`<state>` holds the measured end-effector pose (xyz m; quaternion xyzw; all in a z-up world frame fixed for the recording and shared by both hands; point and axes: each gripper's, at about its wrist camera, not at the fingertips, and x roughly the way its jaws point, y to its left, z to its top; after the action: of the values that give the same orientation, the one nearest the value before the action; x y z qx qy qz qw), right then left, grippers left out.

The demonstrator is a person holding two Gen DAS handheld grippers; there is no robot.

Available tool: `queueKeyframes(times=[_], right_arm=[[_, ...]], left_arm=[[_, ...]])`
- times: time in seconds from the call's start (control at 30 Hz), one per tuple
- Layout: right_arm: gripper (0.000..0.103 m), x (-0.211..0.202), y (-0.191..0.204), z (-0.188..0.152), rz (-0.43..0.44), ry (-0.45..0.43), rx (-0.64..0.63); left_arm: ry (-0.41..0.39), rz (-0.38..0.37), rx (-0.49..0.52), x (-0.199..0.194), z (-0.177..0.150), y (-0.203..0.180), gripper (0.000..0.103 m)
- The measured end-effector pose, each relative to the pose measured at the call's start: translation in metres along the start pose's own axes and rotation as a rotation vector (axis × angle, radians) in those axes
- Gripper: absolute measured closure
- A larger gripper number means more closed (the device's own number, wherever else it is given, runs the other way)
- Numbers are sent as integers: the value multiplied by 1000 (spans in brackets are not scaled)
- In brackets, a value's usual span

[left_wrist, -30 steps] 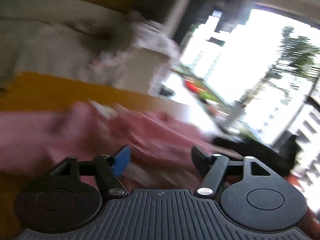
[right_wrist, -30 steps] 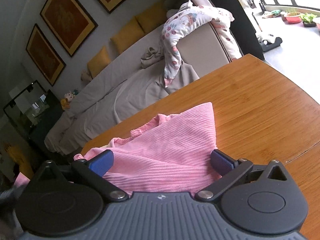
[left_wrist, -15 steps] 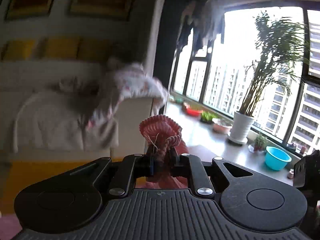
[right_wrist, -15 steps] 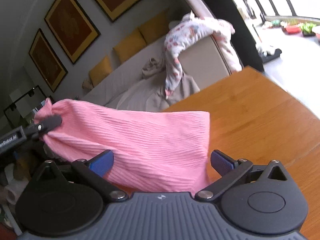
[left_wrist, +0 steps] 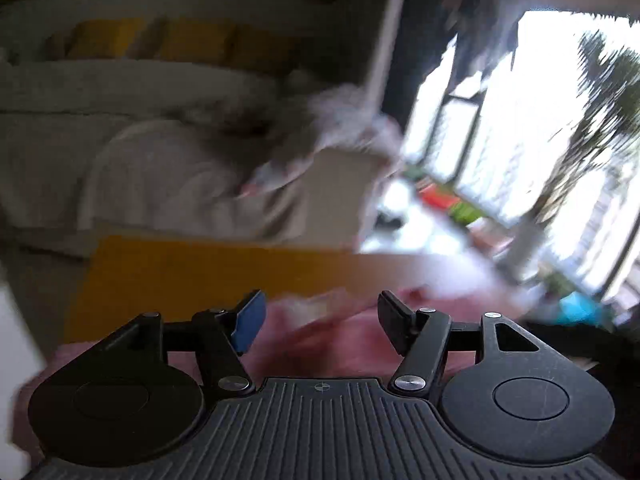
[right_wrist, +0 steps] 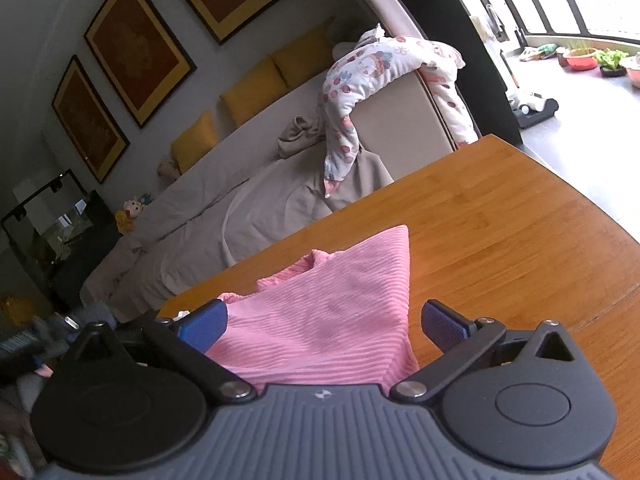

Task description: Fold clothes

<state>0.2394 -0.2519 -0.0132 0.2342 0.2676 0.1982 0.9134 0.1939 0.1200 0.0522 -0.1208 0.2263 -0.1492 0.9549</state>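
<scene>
1 pink ribbed garment [right_wrist: 332,320] lies crumpled on the near part of 1 wooden table [right_wrist: 500,216]. The right gripper [right_wrist: 324,326] hangs over it with fingers spread wide, pinching nothing. The left gripper [left_wrist: 320,320] also has its fingers spread and empty above the pink cloth [left_wrist: 344,340]. Beyond the table's far edge stands 1 beige sofa [right_wrist: 248,184] with 3 yellow cushions, 1 patterned garment [right_wrist: 360,80] draped over its arm, and 3 framed pictures on the wall. The left view is blurred but alone shows the bright window and a plant on the right.
</scene>
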Motion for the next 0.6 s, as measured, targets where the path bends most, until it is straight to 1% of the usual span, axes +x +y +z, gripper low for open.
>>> queueKeyframes(times=[0.03, 0.07, 0.1, 0.13, 0.17, 0.23, 0.27, 0.3, 0.33, 0.37, 0.4, 0.43, 0.5, 0.53, 0.6], right_arm=[[0, -1, 1, 0, 2, -7, -8], [0, -2, 4, -1, 29, -7, -18], [0, -2, 6, -1, 72, 0, -27], [0, -3, 9, -2, 114, 6, -36], [0, -4, 11, -2, 156, 13, -45], [0, -5, 16, -4, 241, 27, -63], [0, -6, 19, -4, 284, 34, -72], [0, -1, 20, -6, 290, 64, -77], [0, 6, 20, -8, 271, 110, -79], [0, 14, 20, -9, 244, 157, -77], [0, 20, 19, -9, 225, 194, -66], [0, 23, 16, -7, 228, 205, -47], [0, 22, 10, -5, 246, 203, -17], [0, 22, 8, -4, 251, 204, -11], [0, 23, 8, -4, 250, 204, -11]], left_arm=[[1, -55, -12, 0, 1, -5, 36], [21, -103, -18, 6, -2, -12, 36], [41, -150, -24, 11, -4, -18, 36], [66, -179, -27, 20, -8, -22, 36], [95, -170, -25, 32, -15, -24, 36], [160, -115, -39, 57, -31, -16, 36], [196, -90, -62, 69, -40, -9, 43], [216, -79, -86, 74, -45, -3, 45], [212, -91, -108, 70, -44, 0, 45], [205, -101, -138, 65, -42, 4, 41], [192, -113, -181, 57, -39, 9, 35], [176, -128, -223, 46, -35, 16, 33], [136, -130, -302, 18, -28, 35, 25], [112, -119, -343, 4, -24, 47, 25], [60, -70, -435, -29, -22, 72, 24]])
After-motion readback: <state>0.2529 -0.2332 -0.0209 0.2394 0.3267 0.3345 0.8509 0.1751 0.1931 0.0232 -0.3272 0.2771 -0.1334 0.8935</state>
